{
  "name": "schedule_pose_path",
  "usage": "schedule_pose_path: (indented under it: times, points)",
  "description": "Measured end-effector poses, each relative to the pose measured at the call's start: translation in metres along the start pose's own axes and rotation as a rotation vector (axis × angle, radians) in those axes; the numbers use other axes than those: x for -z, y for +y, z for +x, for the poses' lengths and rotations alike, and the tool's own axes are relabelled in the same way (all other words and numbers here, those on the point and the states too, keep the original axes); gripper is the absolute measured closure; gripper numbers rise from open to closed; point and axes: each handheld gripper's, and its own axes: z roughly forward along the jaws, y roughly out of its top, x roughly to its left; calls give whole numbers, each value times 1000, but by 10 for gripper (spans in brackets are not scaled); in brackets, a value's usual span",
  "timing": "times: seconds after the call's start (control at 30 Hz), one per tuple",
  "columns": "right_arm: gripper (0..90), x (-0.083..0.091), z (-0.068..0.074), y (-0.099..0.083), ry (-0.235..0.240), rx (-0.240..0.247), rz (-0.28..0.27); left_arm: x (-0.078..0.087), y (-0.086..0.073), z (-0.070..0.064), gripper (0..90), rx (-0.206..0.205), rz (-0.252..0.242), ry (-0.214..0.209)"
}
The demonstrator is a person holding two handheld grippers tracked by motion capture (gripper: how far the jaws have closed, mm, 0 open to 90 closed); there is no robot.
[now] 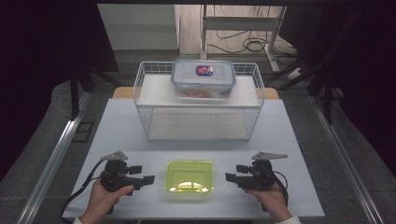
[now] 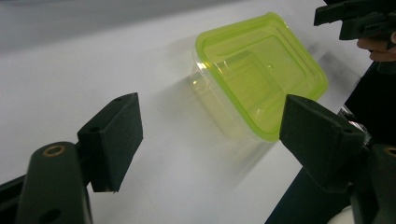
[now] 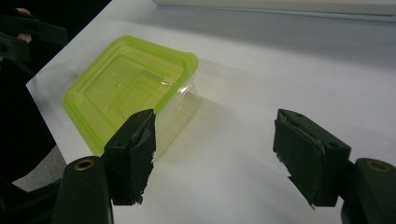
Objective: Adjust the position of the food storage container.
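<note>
1. We hold our left gripper [image 1: 144,179] and our right gripper [image 1: 230,177] low over the table, one on each side of the small see-through plastic box with a lime-green lid [image 1: 189,176]. Both grippers have their jaws wide apart and hold nothing.
2. The green-lidded box sits shut on the table near our edge, between the grippers, and neither one touches it.
3. We think we are at the start: getting ready to grab the box. Next, we need to bring the jaws in around its sides and squeeze softly, because the plastic looks thin and slippery.
4. The white table [image 1: 116,130] is flat. Farther back stands a white wire basket [image 1: 148,105], and on top of it rests a clear food box with a blue-edged lid [image 1: 202,78].
5. Around us the room is dark, with a grey floor [image 1: 56,107] and cables [image 1: 247,44] lying behind.
</note>
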Motion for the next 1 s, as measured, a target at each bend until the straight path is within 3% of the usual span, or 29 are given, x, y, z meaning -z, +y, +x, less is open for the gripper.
schedule_pose_path:
  times: [0.13, 1.0]
  points:
    - [293, -2, 1, 0, 10, -6, -1, -3, 0, -1, 213, 10, -7, -27]
    - [292, -12, 15, -8, 43, -17, 18, -19, -1, -2, 215, 50, -17, -79]
